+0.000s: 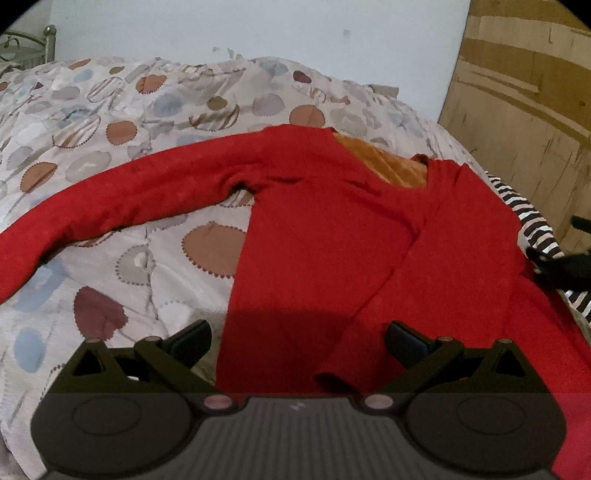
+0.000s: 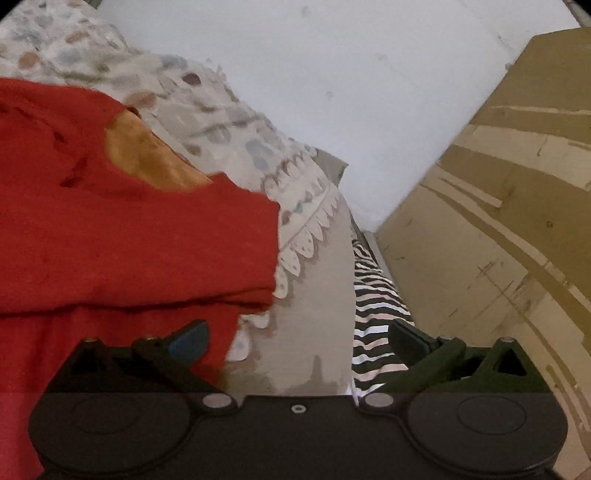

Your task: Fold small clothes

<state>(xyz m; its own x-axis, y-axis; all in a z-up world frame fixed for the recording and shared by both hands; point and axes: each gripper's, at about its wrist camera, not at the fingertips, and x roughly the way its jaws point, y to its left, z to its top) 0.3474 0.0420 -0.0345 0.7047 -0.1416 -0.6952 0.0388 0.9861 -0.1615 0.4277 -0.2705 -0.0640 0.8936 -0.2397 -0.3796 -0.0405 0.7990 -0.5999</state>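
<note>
A red long-sleeved top [image 1: 325, 236] with an orange lining at its neck lies on the patterned bedspread [image 1: 110, 280]. One sleeve stretches out to the left; the other side is folded over the body. My left gripper [image 1: 297, 341] hovers open over the top's lower hem, nothing between its fingers. In the right wrist view the red top [image 2: 140, 240] fills the left side, its folded edge ending near the bed's side. My right gripper [image 2: 297, 341] is open beside that edge, over bare bedding, holding nothing. It shows in the left wrist view as a dark shape [image 1: 565, 266] at the far right.
A black-and-white striped cloth [image 2: 373, 314] lies along the bed's right edge [image 1: 532, 221]. Beyond it stands a scuffed brown board or cabinet [image 2: 498, 221]. A pale wall [image 1: 258, 29] runs behind the bed, with a metal bed frame [image 1: 48, 40] at far left.
</note>
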